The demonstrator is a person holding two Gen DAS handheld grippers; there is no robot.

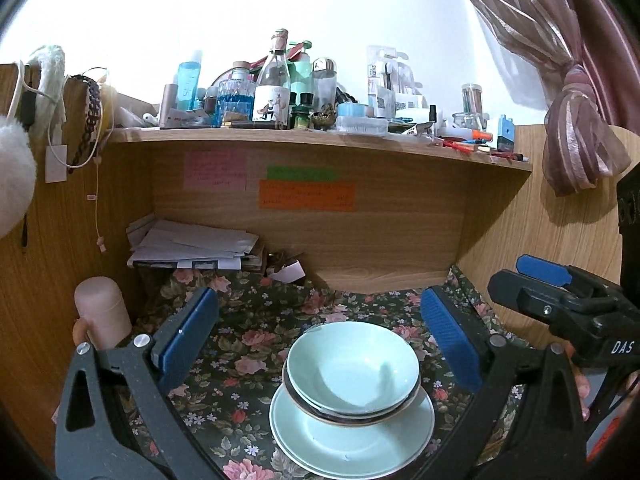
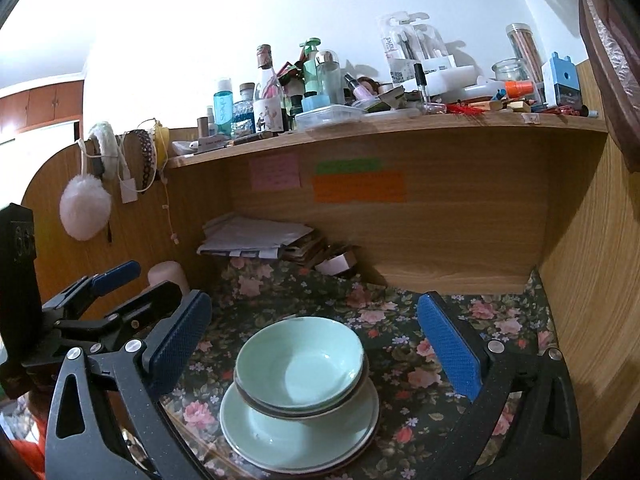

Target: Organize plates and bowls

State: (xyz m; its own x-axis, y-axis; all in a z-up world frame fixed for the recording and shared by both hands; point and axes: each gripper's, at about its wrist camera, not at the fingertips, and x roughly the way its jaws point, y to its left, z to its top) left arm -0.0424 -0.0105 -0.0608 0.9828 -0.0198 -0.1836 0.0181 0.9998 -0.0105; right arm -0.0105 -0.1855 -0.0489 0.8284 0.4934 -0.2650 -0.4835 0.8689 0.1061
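Observation:
Pale green bowls (image 1: 352, 368) are nested on a stack of pale green plates (image 1: 352, 436) on the floral cloth. The same bowls (image 2: 300, 364) and plates (image 2: 298, 432) show in the right wrist view. My left gripper (image 1: 318, 348) is open and empty, its blue pads wide apart on either side of the stack, slightly above it. My right gripper (image 2: 316, 344) is open and empty too, held the same way over the stack. The right gripper also shows at the right of the left wrist view (image 1: 560, 292), and the left gripper at the left of the right wrist view (image 2: 108, 292).
The desk is an alcove with wooden walls and a low shelf (image 1: 320, 140) crowded with bottles and jars. A pile of papers (image 1: 192, 244) lies at the back left. A pink cylinder (image 1: 102, 310) stands at the left. Sticky notes (image 1: 306, 194) are on the back panel.

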